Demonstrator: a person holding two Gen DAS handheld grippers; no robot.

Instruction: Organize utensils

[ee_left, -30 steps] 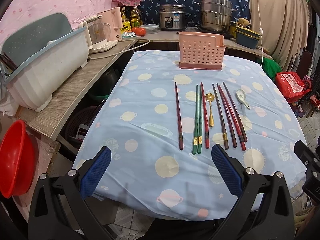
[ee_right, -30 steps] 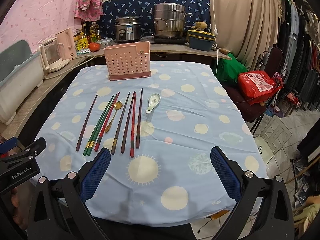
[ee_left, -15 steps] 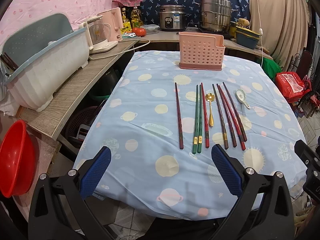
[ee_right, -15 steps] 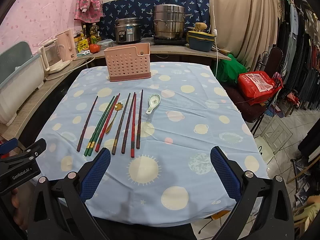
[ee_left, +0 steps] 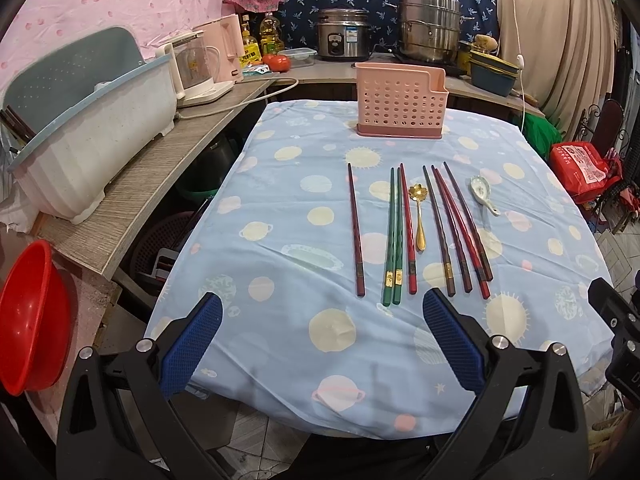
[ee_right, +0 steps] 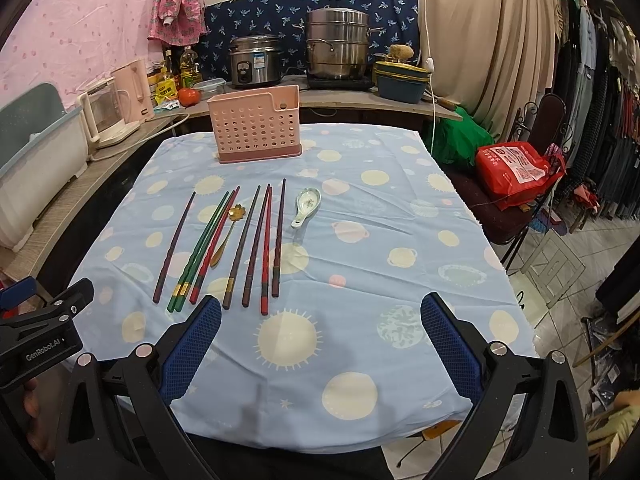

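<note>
Several chopsticks [ee_left: 394, 236] [ee_right: 256, 244], dark red, green and brown, lie side by side on the blue patterned tablecloth. A gold spoon [ee_left: 419, 216] [ee_right: 228, 236] rests among them, and a white ceramic spoon [ee_left: 483, 194] [ee_right: 306, 205] lies at their right. The pink perforated utensil holder [ee_left: 400, 106] [ee_right: 256, 128] stands upright at the far end. My left gripper [ee_left: 322, 344] hovers open over the near table edge, just short of the chopstick ends. My right gripper [ee_right: 320, 344] is also open, near the front edge, right of the chopsticks. Both hold nothing.
A dish rack [ee_left: 88, 128] and kettle [ee_left: 200, 68] sit on the wooden counter at left. A rice cooker [ee_right: 256, 60] and steel pot [ee_right: 338, 46] stand behind the table. A red bowl [ee_left: 28, 320] is low left; a red bag [ee_right: 516, 168] on a chair at right.
</note>
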